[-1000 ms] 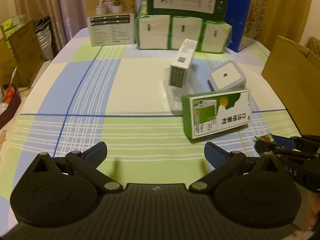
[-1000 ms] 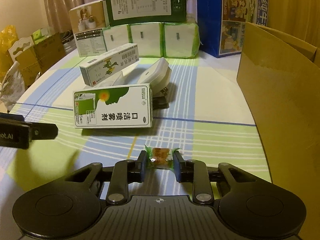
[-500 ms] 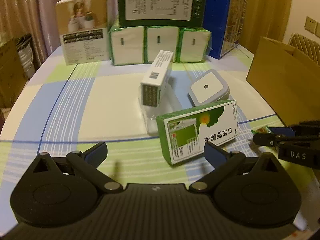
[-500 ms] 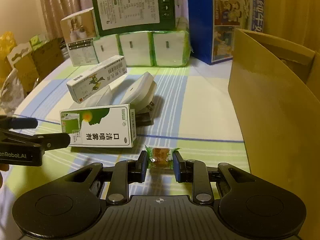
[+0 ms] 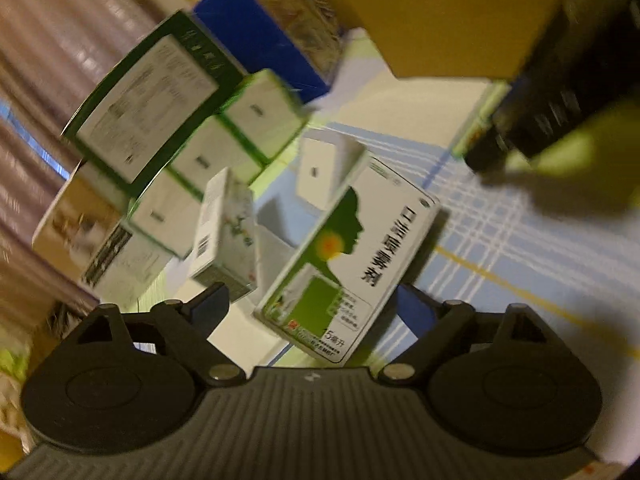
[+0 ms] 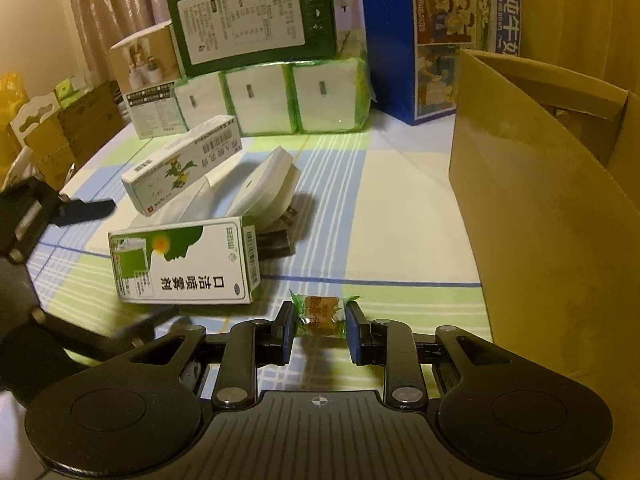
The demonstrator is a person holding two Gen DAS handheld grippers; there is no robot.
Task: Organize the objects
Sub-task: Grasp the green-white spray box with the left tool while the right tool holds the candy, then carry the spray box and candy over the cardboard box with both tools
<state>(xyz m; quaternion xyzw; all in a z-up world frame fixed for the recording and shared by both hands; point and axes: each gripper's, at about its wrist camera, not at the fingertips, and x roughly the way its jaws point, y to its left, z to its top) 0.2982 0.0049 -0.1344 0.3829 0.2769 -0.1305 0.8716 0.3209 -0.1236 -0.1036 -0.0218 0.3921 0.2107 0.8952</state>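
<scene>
The right claw (image 6: pixel 319 330) pinches a wrapped candy (image 6: pixel 320 316) between its two pads. The candy has a clear wrapper with green twisted ends and a brown centre bearing a printed label; its text is too small to read. It is held lengthwise across the jaws, above the desk (image 6: pixel 400 208) and just in front of the green-and-white spray box (image 6: pixel 184 266), which lies flat on its broad side.

The left claw (image 5: pixel 320 312) stands spread wide, its blue pads on either side of the spray box (image 5: pixel 348 256) in the tilted, motion-blurred left wrist view; contact with the box cannot be determined. In the right wrist view the left claw (image 6: pixel 86 208) shows at the left edge.

Behind the spray box lie a white plug adapter (image 6: pixel 268 188), tilted against a flat white item, and a long white ointment box (image 6: pixel 184 164) resting at an angle.

The desk carries a checked cloth in blue, green and cream. An open brown cardboard box (image 6: pixel 540 200) stands at the right. At the far edge are three green-wrapped tissue packs (image 6: pixel 272 98) with a dark green box (image 6: pixel 252 12) on top, a blue carton (image 6: pixel 432 36) and a beige product box (image 6: pixel 148 80). Curtains (image 6: pixel 116 0) hang behind; more cartons (image 6: pixel 60 132) stand at the left
</scene>
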